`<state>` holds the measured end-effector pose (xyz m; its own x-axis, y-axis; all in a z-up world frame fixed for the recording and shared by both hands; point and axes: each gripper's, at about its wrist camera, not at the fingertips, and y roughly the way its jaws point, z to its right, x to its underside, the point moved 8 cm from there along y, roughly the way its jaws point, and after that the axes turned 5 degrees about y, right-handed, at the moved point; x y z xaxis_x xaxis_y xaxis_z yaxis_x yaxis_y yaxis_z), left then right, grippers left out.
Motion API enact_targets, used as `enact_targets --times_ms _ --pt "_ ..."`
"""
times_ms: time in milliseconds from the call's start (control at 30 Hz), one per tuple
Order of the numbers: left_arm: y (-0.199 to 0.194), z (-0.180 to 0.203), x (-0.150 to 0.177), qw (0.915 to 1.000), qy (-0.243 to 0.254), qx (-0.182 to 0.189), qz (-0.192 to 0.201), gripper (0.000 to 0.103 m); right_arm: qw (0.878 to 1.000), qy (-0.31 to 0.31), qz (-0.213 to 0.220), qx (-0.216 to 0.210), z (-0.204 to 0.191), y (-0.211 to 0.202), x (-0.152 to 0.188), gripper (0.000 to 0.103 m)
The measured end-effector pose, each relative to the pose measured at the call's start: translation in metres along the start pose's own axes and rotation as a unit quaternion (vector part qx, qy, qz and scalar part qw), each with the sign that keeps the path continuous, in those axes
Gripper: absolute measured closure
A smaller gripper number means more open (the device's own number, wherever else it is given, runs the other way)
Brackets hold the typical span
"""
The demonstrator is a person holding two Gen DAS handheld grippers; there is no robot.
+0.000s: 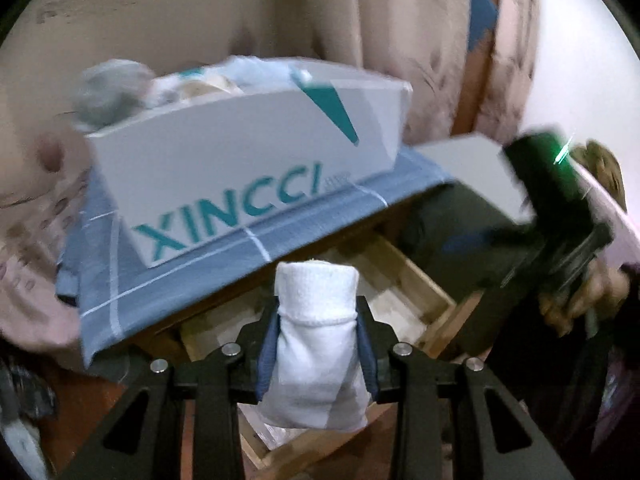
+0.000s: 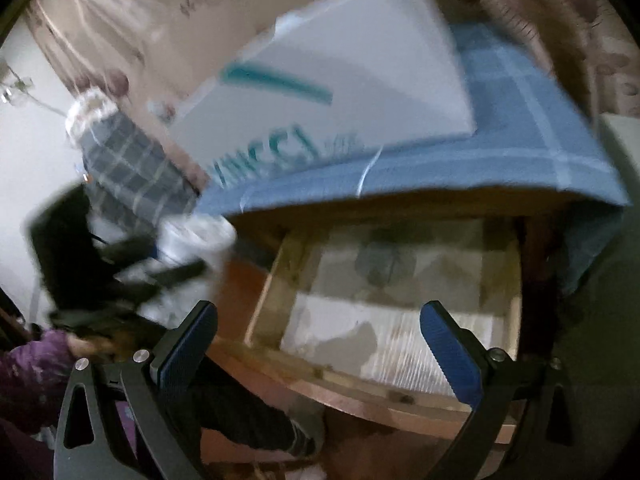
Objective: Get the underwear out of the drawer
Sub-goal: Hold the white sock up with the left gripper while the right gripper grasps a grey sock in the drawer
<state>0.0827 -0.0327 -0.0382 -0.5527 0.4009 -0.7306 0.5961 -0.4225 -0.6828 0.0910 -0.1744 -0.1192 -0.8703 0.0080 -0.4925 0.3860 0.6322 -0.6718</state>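
Wooden table [image 2: 400, 206] under a blue checked cloth [image 1: 280, 236], white XINCCI box [image 1: 240, 160] on the cloth.

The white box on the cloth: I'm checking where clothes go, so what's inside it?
Pale bundled fabrics poke above the white box rim; its wall hides whatever lies deeper.

Floral curtain [image 1: 400, 20]; blue checked tablecloth [image 1: 320, 216]

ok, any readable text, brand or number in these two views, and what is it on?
"XINCCI", teal letters on the front of the white box on the blue checked cloth.
Small grey mark right after it: too blurred to read.
Right wrist view: same box, only "...CCI" shows, blurred.
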Motion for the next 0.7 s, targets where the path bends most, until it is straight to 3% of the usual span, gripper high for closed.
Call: enact_targets --times_ms 133,200,333,533,700 --pt "-0.026 -0.007 0.006 0.9989 -0.03 -0.021 0.029 0.067 0.994 -0.056 -0.076 0.049 -0.009 0.049 0.013 0.005" --pt "-0.037 -0.011 0.015 0.9977 -0.05 -0.024 0.04 0.067 0.987 -0.081 -0.118 0.073 -0.012 0.075 0.017 0.011" --pt "-0.051 -0.025 0.023 0.9941 -0.08 -0.033 0.065 0.067 0.972 -0.14 -0.152 0.116 -0.019 0.109 0.017 0.015" --pt "-0.062 -0.035 0.023 0.9905 -0.093 -0.043 0.091 0.067 0.914 -0.279 -0.216 0.2 -0.018 0.163 0.031 0.027" --pt "-0.064 -0.035 0.025 0.9902 -0.087 -0.046 0.099 0.067 0.883 -0.334 -0.225 0.241 -0.005 0.19 0.034 0.031"
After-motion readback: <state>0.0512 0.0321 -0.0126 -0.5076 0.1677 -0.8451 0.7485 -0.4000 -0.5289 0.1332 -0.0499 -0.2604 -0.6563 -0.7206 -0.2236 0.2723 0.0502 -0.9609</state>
